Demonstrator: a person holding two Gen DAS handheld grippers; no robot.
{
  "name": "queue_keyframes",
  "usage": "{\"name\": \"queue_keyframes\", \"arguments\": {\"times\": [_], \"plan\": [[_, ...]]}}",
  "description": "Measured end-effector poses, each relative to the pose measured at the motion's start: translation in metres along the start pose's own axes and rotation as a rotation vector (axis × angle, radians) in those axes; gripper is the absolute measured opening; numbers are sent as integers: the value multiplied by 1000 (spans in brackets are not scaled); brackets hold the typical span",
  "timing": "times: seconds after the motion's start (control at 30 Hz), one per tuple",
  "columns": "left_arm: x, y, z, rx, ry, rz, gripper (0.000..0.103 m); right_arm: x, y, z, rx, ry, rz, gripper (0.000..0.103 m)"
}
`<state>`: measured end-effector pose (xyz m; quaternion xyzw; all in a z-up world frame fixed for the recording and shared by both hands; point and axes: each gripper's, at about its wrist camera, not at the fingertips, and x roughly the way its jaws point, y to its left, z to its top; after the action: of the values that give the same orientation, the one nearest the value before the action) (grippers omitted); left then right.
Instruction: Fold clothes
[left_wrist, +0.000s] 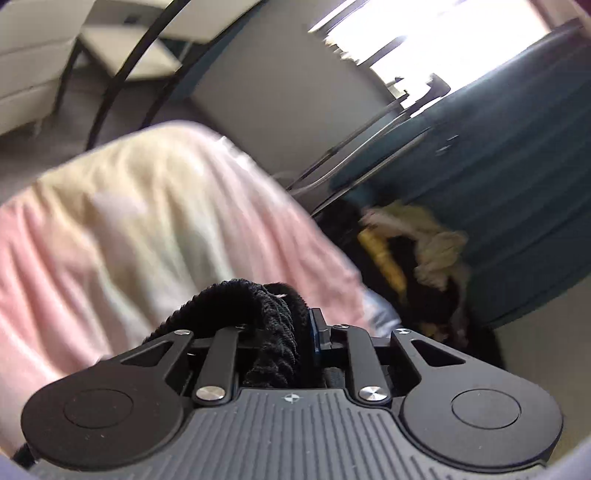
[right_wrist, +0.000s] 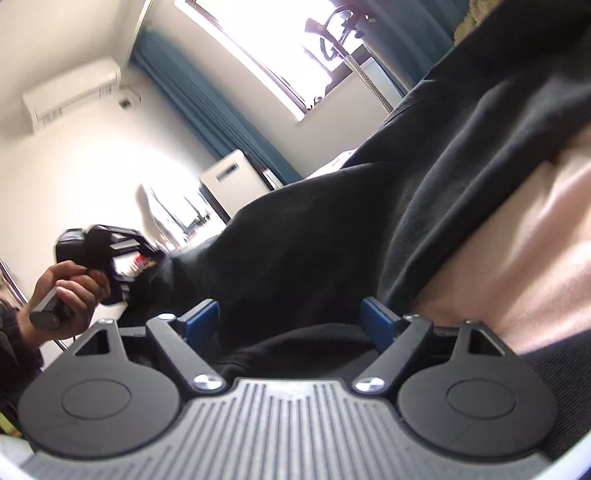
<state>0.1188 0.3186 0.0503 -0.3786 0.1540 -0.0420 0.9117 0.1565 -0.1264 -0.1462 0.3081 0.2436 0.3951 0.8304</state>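
One dark garment (right_wrist: 388, 206) spans both grippers. It is a black knit item, stretched in the air above a pink bed cover (left_wrist: 110, 229), with its long axis running from the left gripper (left_wrist: 295, 325) to the right gripper (right_wrist: 291, 325).

Left gripper: fingers drawn together and clamped on a bunched, ribbed edge of the garment (left_wrist: 273, 317). The fabric fills the gap between the fingers and rises in a roll just above them. In the right wrist view, the left hand (right_wrist: 70, 288) wraps the gripper handle, with the tool tilted and the garment running away from it toward the right gripper.

Right gripper: blue finger pads (right_wrist: 201, 321) stand wide apart. The garment lies between them and drapes over the gripper body; neither pad is seen pressing it.

Beyond the bed cover's far edge, teal curtains (left_wrist: 498, 192) hang beside a bright window (right_wrist: 266, 51). A wall air conditioner (right_wrist: 70, 98) is mounted near the ceiling.
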Motion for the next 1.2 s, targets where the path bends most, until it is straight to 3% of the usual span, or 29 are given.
{"name": "queue_keyframes", "arguments": {"times": [0.07,0.17,0.23,0.3,0.4,0.43,0.47,0.57,0.77,0.97,1.07,1.2], "plan": [[-8,-14,12,61,-52,-64,14,-1,1,1,8,-11,11,85],[13,-24,21,156,-70,-44,14,-1,-2,1,40,-27,28,85],[38,-6,21,117,-47,69,14,-2,-3,1,59,-34,38,85],[63,24,15,87,-1,233,14,-1,-3,0,62,-36,40,85],[98,73,-3,92,164,442,22,0,-5,-1,67,-44,49,85],[95,82,-7,90,169,475,32,0,-7,-2,72,-47,55,85],[90,90,-11,85,159,501,49,0,-8,-3,80,-52,62,85],[62,96,-9,31,129,470,70,0,-11,-4,95,-60,75,85],[-36,74,-12,-22,126,364,79,4,-8,-2,86,-53,61,85],[-136,84,-55,-87,168,424,81,8,13,0,4,-47,-21,85],[-155,99,-78,-155,229,430,81,-7,24,1,-73,-89,-107,85],[-152,112,-102,-286,263,333,82,-40,43,10,-159,-146,-220,85]]}}
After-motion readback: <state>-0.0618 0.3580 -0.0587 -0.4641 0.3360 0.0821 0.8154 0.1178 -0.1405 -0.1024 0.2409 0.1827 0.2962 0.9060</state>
